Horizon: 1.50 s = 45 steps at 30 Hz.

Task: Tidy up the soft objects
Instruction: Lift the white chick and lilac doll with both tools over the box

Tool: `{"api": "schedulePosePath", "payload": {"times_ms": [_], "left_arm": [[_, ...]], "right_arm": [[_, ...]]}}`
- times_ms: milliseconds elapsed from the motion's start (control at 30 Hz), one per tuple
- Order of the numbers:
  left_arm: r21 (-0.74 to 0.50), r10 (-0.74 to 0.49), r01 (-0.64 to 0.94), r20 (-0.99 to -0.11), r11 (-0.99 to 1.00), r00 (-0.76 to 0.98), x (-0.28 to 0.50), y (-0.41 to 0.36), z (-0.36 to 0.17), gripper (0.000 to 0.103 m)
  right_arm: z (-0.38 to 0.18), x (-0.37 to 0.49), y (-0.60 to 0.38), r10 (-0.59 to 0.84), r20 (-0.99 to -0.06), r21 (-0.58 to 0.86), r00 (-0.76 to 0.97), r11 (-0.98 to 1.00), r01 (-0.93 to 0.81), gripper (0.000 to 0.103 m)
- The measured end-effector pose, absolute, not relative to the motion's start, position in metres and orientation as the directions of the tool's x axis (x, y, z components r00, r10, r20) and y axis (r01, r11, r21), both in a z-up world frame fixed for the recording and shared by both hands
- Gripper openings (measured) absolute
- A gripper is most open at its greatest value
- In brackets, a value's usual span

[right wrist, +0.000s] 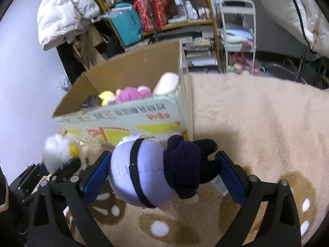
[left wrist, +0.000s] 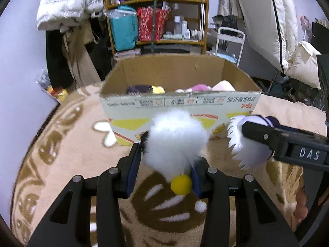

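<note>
Left wrist view: left tool (left wrist: 167, 160) clamps fluffy white plush with yellow pompom (left wrist: 176, 142). Right tool (right wrist: 164, 168) squeezes lilac-headed, navy-bodied plush doll (right wrist: 148, 170). Both toys held short of open printed cardboard box (left wrist: 178, 105), which already holds pink, yellow, purple plushies (right wrist: 127, 96). Judged late stage: these two left to drop in. Beige patterned fleece blanket (right wrist: 257, 119) underneath; cluttered wooden shelf (left wrist: 156, 20), white puffer jacket (left wrist: 67, 2) behind.
</note>
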<state>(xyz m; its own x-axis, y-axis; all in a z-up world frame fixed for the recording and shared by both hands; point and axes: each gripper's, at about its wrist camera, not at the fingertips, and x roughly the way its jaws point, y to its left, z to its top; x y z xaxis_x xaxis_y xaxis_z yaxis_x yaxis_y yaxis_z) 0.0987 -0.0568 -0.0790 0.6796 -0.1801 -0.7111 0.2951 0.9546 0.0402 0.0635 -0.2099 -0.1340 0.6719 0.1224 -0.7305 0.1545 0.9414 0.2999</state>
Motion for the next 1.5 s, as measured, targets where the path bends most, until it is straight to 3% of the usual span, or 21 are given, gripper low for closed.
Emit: {"api": "schedulePosePath", "payload": {"times_ms": [467,767,1100,1500], "left_arm": [[0.11,-0.142,0.246,-0.568,0.963,0.811,0.056,-0.045,-0.018,0.041],[0.1,-0.141,0.213,-0.478,0.972,0.867,0.05,-0.038,0.008,0.041],[0.126,-0.107,0.169,-0.393,0.978,0.913,0.07,-0.033,0.035,0.041],[0.125,-0.1,0.154,-0.363,0.98,0.926,0.118,-0.035,0.046,0.042]], "right_arm": [[-0.058,0.025,-0.198,0.084,-0.535,0.253,0.841,0.965,0.065,0.103],[-0.032,0.021,-0.196,0.094,-0.462,0.242,0.882,0.97,0.024,0.103],[-0.007,0.037,-0.193,0.064,-0.389,0.177,0.919,0.984,0.007,0.103],[0.012,0.077,-0.189,0.024,-0.301,0.12,0.953,0.993,0.013,0.103]]}}
